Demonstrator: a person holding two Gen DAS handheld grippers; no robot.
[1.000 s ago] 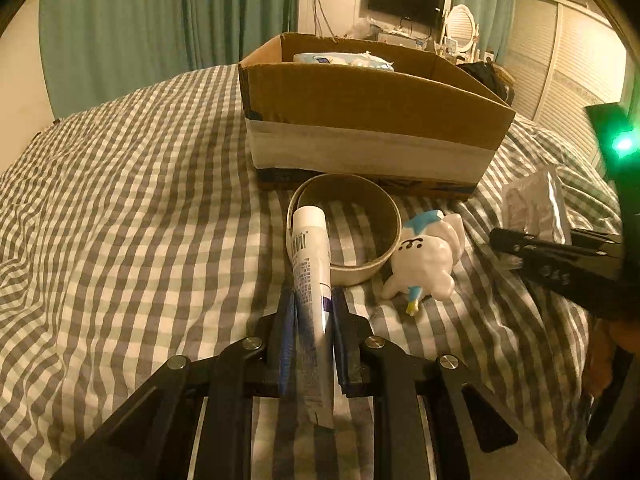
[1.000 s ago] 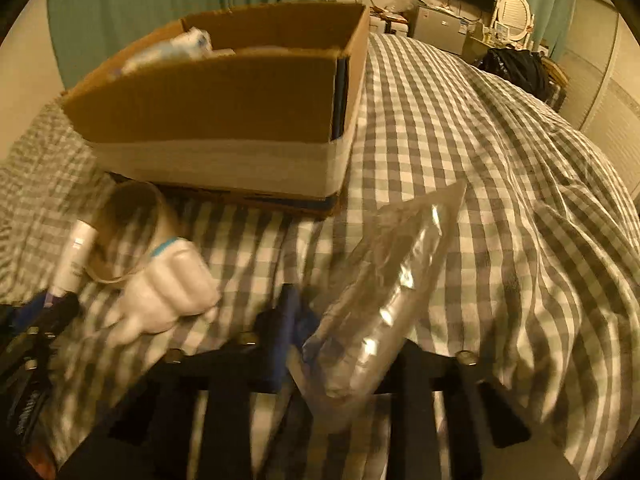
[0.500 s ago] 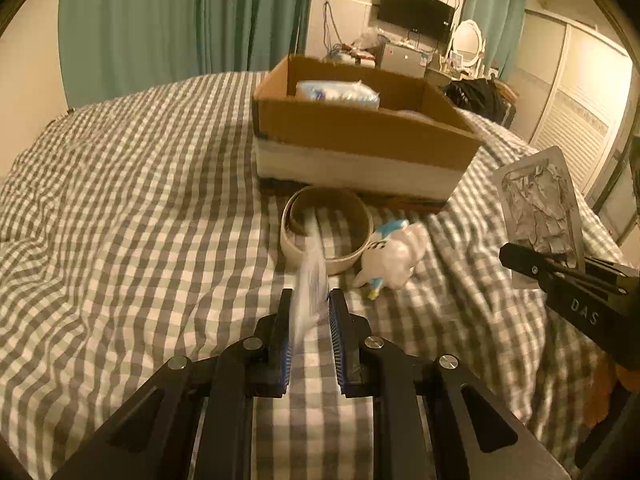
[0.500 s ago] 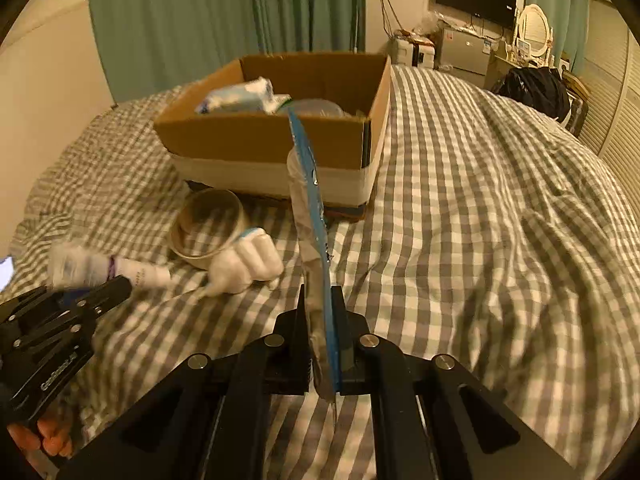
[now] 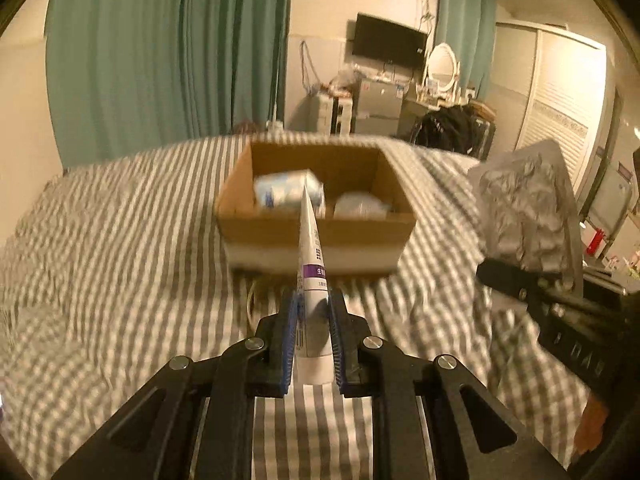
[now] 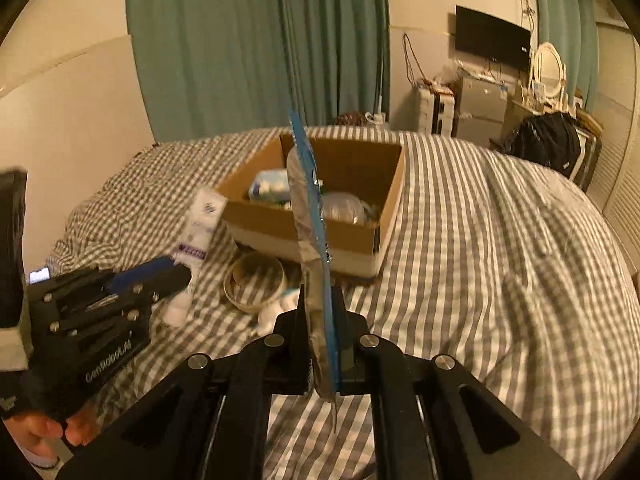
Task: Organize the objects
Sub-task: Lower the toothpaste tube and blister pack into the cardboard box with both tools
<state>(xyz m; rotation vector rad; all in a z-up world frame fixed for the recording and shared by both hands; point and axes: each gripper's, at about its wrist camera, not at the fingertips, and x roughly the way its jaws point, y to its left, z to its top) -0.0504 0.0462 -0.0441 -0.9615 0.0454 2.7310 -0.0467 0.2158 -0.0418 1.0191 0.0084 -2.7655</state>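
Only the right wrist view shows the tape ring [image 6: 254, 281] and white toy [image 6: 276, 309] on the checked bed [image 6: 500, 264], near the cardboard box [image 5: 316, 232]. Left gripper [image 5: 313, 334] clamps a white tube [image 5: 311, 276], raised; right gripper [image 6: 323, 340] pinches a blister pack [image 6: 310, 232] edge-on, raised.

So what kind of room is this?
Most likely a bedroom: a bed with a gray checked cover, teal curtains, a wall-mounted TV, and a vanity mirror in the corner.
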